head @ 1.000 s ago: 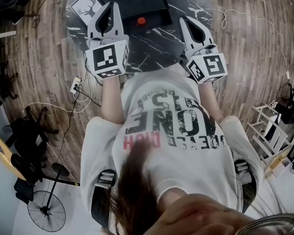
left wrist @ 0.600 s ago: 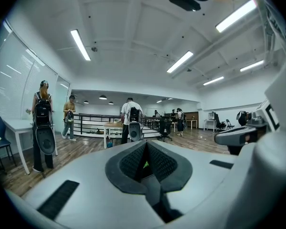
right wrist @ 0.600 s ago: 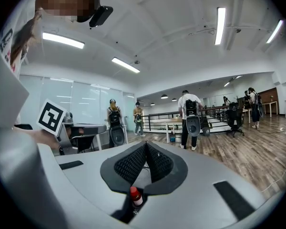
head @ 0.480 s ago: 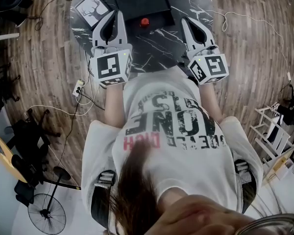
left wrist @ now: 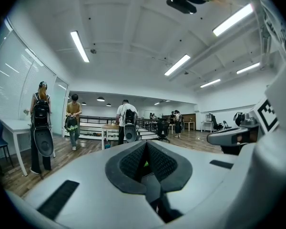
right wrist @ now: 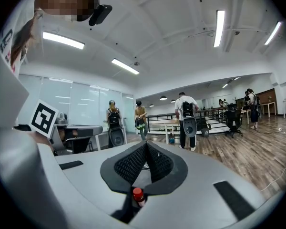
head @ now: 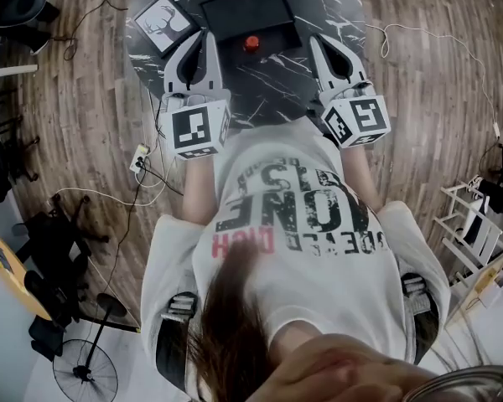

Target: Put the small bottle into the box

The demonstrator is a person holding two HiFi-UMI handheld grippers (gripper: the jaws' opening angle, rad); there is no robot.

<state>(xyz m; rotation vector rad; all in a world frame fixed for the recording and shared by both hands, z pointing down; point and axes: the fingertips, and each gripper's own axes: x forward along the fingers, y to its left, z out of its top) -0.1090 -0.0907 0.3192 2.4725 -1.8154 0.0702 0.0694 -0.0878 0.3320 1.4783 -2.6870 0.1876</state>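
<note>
Head view alone shows the box (head: 250, 11); left gripper (head: 204, 35) and right gripper (head: 315, 39) jaws are together.

Dark marble-look table (head: 272, 82) with white veining, standing on wood plank floor (head: 75, 99). On it: a black box (head: 247, 11) at the far middle, and a framed picture (head: 163, 22) of a deer lying flat just left of the box at an angle, near the table's left edge. A red-capped small bottle (head: 251, 43) stands at the box's near edge, but I can't tell if it's inside the box or just in front of it.
</note>
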